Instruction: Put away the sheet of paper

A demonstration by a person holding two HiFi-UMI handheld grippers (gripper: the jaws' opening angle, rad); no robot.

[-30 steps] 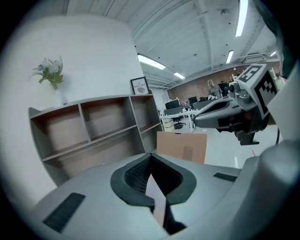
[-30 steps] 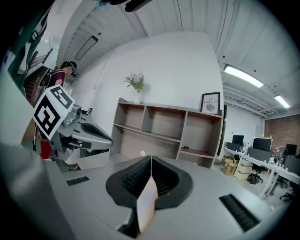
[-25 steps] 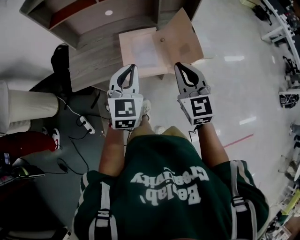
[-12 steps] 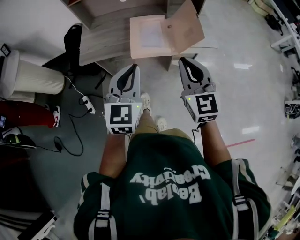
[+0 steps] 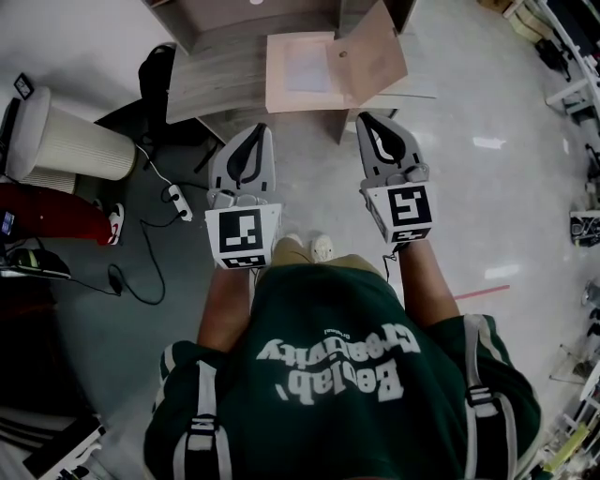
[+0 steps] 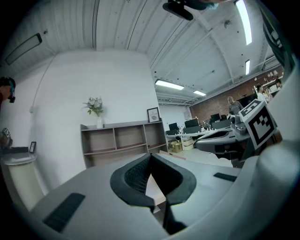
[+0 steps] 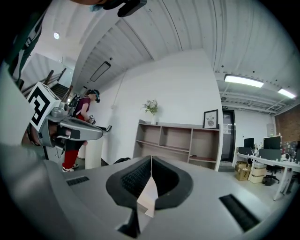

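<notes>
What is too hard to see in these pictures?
- Head view: the open box is small and pale; whether a sheet lies inside, I cannot tell.
- Head view: the shelf unit is cut off by the top edge.
- Left gripper view: print on the framed picture is too small.

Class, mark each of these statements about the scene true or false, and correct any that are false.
1. Both grippers have their jaws together. True: the left gripper and the right gripper are shut.
2. The flat box on the table has its lid closed. False: the box lies open, with its lid swung aside.
3. A vase of flowers stands on top of the shelf unit. True.
4. The left gripper carries a sheet of paper. False: it holds nothing.
</notes>
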